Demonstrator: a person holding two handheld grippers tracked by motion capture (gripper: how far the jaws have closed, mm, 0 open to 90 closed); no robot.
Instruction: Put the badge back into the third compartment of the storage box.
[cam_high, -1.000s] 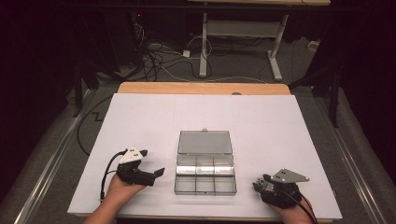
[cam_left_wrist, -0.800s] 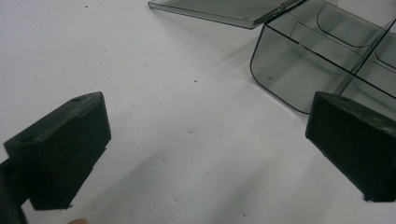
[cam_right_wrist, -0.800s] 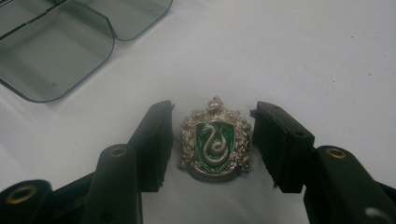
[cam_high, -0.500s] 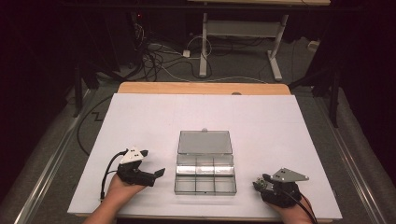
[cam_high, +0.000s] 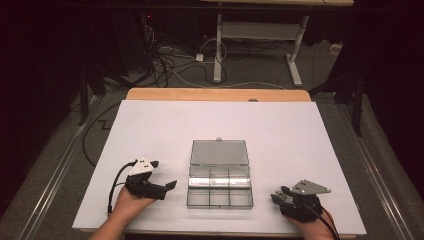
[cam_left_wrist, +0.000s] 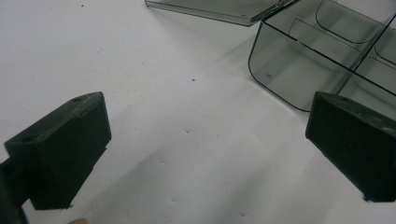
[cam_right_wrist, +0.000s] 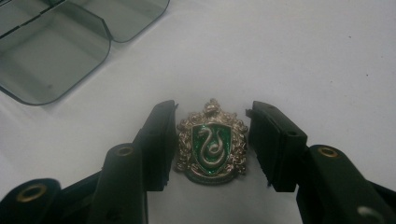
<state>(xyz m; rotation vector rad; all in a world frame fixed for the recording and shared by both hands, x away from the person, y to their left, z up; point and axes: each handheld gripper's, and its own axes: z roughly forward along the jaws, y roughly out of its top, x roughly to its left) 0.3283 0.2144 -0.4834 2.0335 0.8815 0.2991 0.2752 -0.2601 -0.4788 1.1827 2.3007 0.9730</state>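
High view: white desk (cam_high: 150, 130), largest thing in frame; smoky clear plastic box (cam_high: 220, 187) with compartments sits near its front middle, lid (cam_high: 219, 152) folded flat open behind it, compartments look empty

Left claw (cam_high: 167, 186) rests on the desk just left of the box, jaws spread wide, nothing between them; in the left gripper view the pads hang over bare desk with the box corner (cam_left_wrist: 289, 70) beyond the far jaw, apart from it

Right claw (cam_high: 276, 197) sits at the desk's front right, well apart from the box. Right gripper view: jaws have just been closing, now about half open, straddling a small metal badge (cam_right_wrist: 212, 144) lying flat on the desk. Left pad looks touching or nearly touching the badge edge; small gap remains at the right pad. Not gripped yet

Badge: crest shape, silver-coloured ornate rim, green enamel shield with a snake. Judged stiff, light, thin, likely slippery on smooth pads; lies flat, so little edge to catch. Best hold: the two side edges at mid-height, pads low against the desk; enamel face could scratch
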